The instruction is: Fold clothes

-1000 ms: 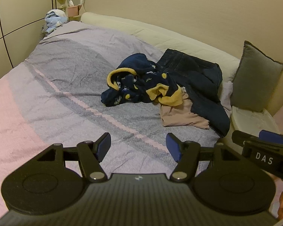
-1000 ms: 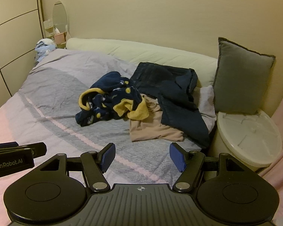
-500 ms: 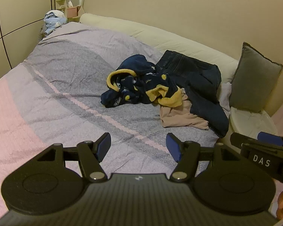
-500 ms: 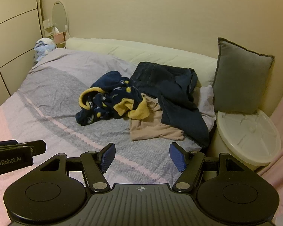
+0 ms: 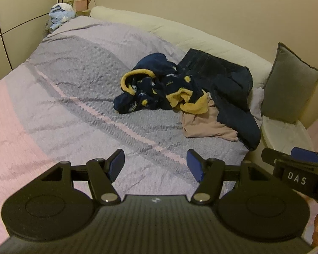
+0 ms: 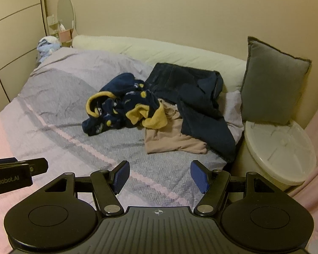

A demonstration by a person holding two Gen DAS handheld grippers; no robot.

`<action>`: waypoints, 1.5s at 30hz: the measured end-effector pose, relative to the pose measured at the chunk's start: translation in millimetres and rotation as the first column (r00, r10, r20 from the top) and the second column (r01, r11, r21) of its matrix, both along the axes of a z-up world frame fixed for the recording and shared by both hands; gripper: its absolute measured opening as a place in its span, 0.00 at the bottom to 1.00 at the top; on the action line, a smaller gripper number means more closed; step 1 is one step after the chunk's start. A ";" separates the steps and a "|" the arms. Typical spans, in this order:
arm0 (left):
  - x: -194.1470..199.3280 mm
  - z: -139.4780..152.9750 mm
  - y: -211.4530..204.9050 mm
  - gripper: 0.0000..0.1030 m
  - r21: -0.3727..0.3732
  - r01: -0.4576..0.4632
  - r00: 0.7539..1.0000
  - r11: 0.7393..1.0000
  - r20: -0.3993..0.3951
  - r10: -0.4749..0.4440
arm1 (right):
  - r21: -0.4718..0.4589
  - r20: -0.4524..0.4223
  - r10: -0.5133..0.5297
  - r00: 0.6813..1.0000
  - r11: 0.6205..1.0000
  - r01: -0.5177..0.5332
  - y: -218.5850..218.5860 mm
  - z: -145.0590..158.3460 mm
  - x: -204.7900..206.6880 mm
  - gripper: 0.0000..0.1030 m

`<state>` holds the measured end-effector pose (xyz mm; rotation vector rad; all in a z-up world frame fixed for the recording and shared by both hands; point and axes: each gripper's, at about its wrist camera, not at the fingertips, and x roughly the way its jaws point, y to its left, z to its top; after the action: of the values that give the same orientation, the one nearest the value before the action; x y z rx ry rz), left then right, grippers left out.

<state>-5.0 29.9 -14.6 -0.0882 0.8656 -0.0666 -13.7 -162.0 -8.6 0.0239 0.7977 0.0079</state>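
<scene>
A bed (image 5: 78, 97) with a grey, herringbone-patterned cover and a pale pink stripe fills the room in front of me, with a cream headboard (image 6: 169, 50) along the beige wall behind it. On the far right part of the cover lies the heap of clothes: a navy and yellow garment (image 5: 159, 86) crumpled on the left, dark blue jeans (image 6: 193, 93) spread behind and to the right of it, and a beige garment (image 6: 171, 135) partly under both. The jeans hang over the bed's right edge. A grey cushion (image 6: 271, 84) leans upright against the wall just beside the jeans, above a white round lid (image 6: 282, 152) at the bedside. In the far left corner sits a bundle of light blue cloth (image 5: 60, 15), near an oval mirror (image 6: 65, 14).

My left gripper (image 5: 155, 165) hovers above the near part of the cover, level and pointing toward the heap, its blue-padded fingers (image 5: 116, 165) spread wide with nothing between them. My right gripper (image 6: 160, 176) hovers alongside it at much the same height, also aimed at the clothes, fingers (image 6: 198, 176) likewise wide apart and holding nothing. Both are well apart from the heap. Each camera catches the other gripper at the edge of its view.
</scene>
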 end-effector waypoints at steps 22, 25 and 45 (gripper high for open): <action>136.6 -80.5 -2.2 0.59 0.035 -0.170 0.968 0.985 -0.180 0.173 | 0.038 -0.108 0.279 0.954 0.960 -0.276 -10.8 -68.6 161.4 0.65; 168.0 -95.7 -7.1 0.59 0.034 -0.200 0.959 0.979 -0.196 0.203 | 0.013 -0.114 0.326 0.939 0.945 -0.326 -13.2 -80.4 196.9 0.65; 325.0 -183.4 -8.6 0.59 0.069 -0.327 0.905 0.943 -0.266 0.333 | -0.115 -0.128 0.519 0.845 0.839 -0.532 -12.9 -148.6 399.5 0.65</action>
<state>319.9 21.3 -198.1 -0.2260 1.1178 0.2805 385.8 -174.9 -157.2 -0.3411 0.8752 0.4768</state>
